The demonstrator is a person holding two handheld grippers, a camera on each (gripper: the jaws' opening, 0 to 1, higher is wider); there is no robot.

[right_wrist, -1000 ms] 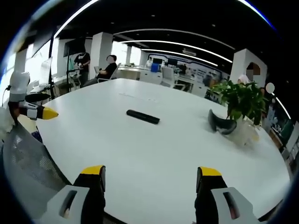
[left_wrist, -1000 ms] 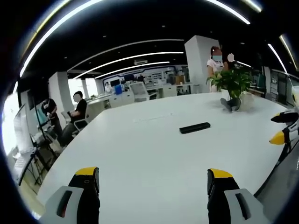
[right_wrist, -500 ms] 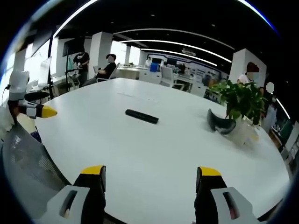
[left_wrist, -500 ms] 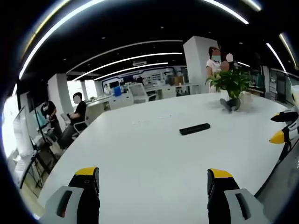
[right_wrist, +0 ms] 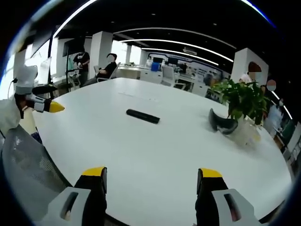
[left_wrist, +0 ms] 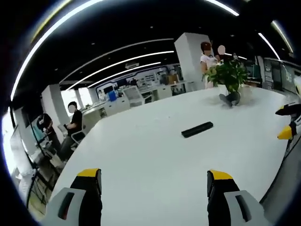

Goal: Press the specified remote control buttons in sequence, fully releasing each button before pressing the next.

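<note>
A slim black remote control [left_wrist: 197,129] lies flat on the big white table [left_wrist: 141,155], well ahead of my left gripper [left_wrist: 154,176], which stands open with nothing between its yellow-tipped jaws. The right gripper view has the same remote control [right_wrist: 143,116] near the table's middle, far beyond my right gripper [right_wrist: 151,174], also open and empty. The right gripper's yellow tips [left_wrist: 287,127] enter the left gripper view at the right edge. In the right gripper view, the left gripper [right_wrist: 43,104] reaches in from the left edge.
A potted green plant [right_wrist: 243,101] stands on the table [right_wrist: 155,150] with a dark curved object [right_wrist: 223,123] at its base. A grey mesh chair back [right_wrist: 28,165] is near the table's edge. People sit and stand around the office behind.
The left gripper view has tilted and shifted a little. In the right gripper view the left gripper has edged further in over the table. The remote has not moved.
</note>
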